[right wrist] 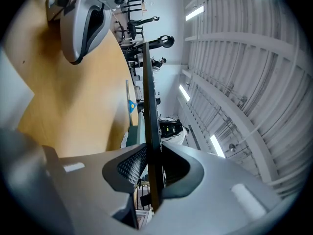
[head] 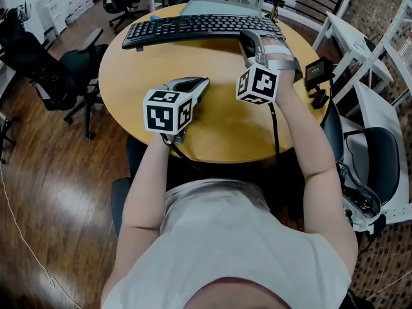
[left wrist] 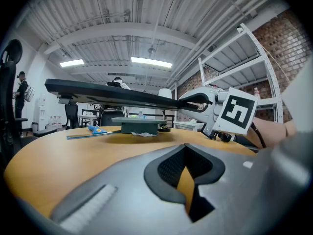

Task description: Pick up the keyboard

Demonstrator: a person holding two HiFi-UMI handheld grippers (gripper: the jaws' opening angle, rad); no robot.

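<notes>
Head view: the keyboard lies across the desk's far side. The right hand-held gripper is at the keyboard's right end, and the left hand-held gripper rests mid-desk, apart from the keyboard.

Left gripper view: its jaws stand slightly apart, released and empty, with bare desk showing in the gap. The keyboard hangs above the desk.

Right gripper view: its jaws are clenched on the keyboard's thin edge.

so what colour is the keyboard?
The keyboard is black; the head view shows it best.
</notes>
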